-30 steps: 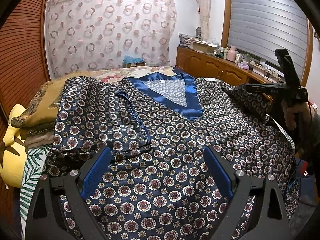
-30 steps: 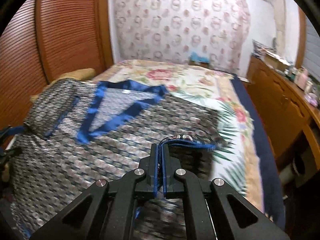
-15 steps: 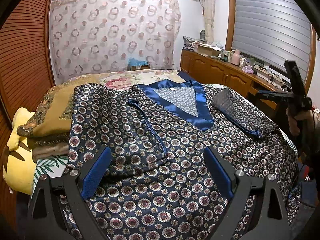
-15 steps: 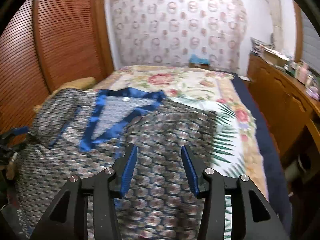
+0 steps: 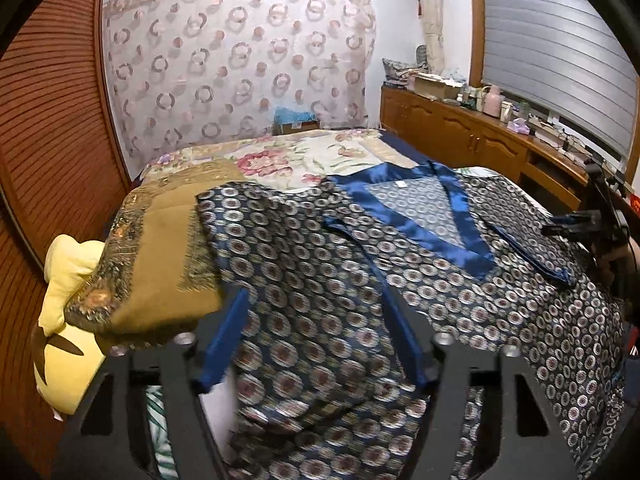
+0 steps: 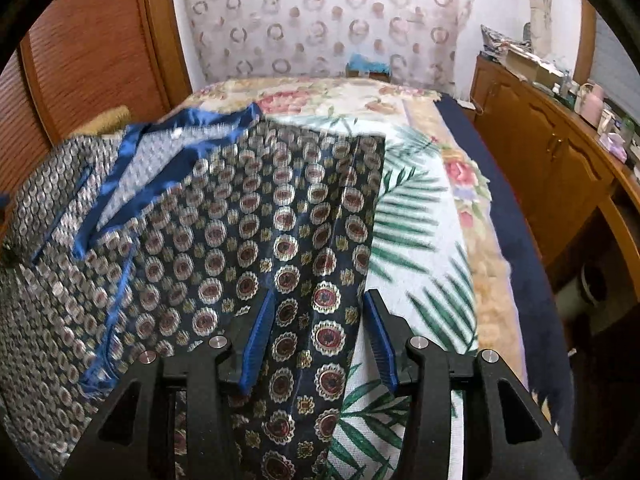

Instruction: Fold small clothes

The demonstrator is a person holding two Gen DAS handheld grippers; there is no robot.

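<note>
Pajama top (image 5: 400,280) lay spread on bed (image 6: 420,208), sleeves folded in. My left fingers (image 5: 316,344) were closing, holding nothing; right fingers (image 6: 320,336) half-open straddling side edge. Pinch both hems evenly.

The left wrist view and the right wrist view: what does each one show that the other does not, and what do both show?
Only the left wrist view shows the yellow plush toy, the folded brown blanket, the grey window blind and the left gripper, its jaws closing over the shirt's edge, pads not yet pressing.

Only the right wrist view shows the green palm-leaf print on the bedspread beside the shirt and the open jaws of the right gripper.

Both show the patterned shirt with its blue collar, the wooden cabinet and the circle-print curtain.
</note>
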